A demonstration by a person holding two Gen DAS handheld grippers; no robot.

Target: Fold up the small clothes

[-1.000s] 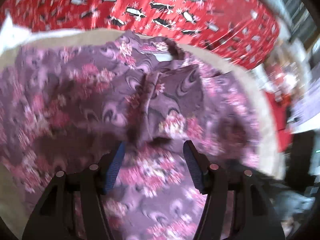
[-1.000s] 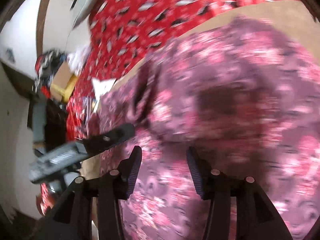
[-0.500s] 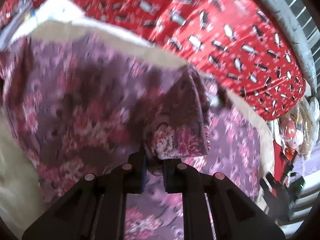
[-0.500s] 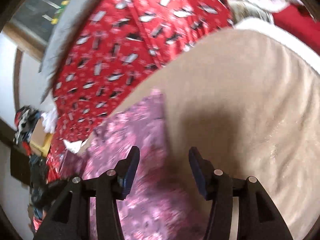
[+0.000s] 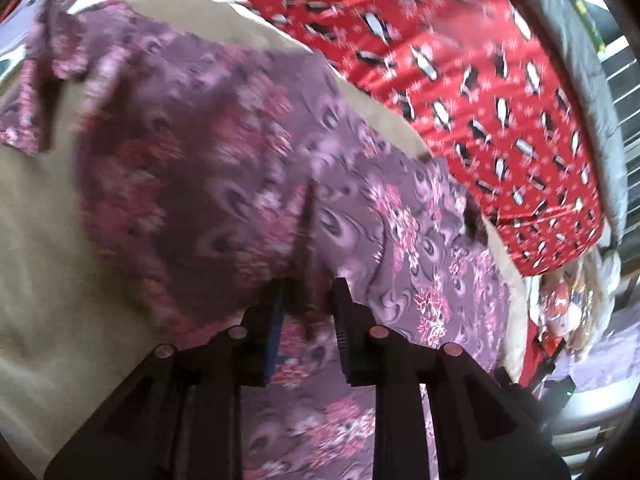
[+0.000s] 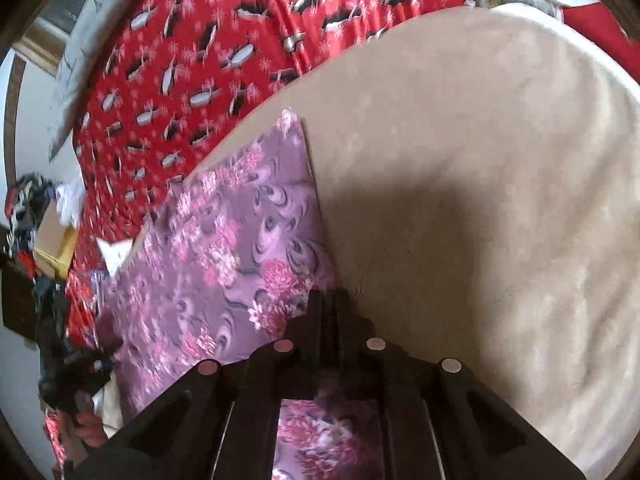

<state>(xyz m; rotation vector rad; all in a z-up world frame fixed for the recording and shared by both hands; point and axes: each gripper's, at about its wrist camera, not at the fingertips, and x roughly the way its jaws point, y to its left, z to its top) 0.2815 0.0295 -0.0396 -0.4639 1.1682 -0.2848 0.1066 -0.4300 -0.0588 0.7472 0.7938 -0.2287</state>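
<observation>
A purple floral garment (image 5: 248, 168) lies spread on a beige blanket (image 5: 44, 248). My left gripper (image 5: 307, 292) is shut on a raised fold of this garment near its middle. In the right wrist view the same garment (image 6: 224, 248) lies left of centre on the beige blanket (image 6: 480, 184). My right gripper (image 6: 327, 304) is shut on the garment's near right edge, at the border with the bare blanket. A sleeve or collar part (image 5: 44, 68) of the garment sticks out at the far left in the left wrist view.
A red penguin-print cover (image 5: 460, 72) lies behind the blanket; it also shows in the right wrist view (image 6: 224, 48). Clutter and a cardboard box (image 6: 52, 236) sit at the left. Bags and cloth (image 5: 572, 308) sit at the right edge.
My left gripper closed on a fold of the garment and has drawn it sideways. My right gripper moved to the garment's edge and closed on it.
</observation>
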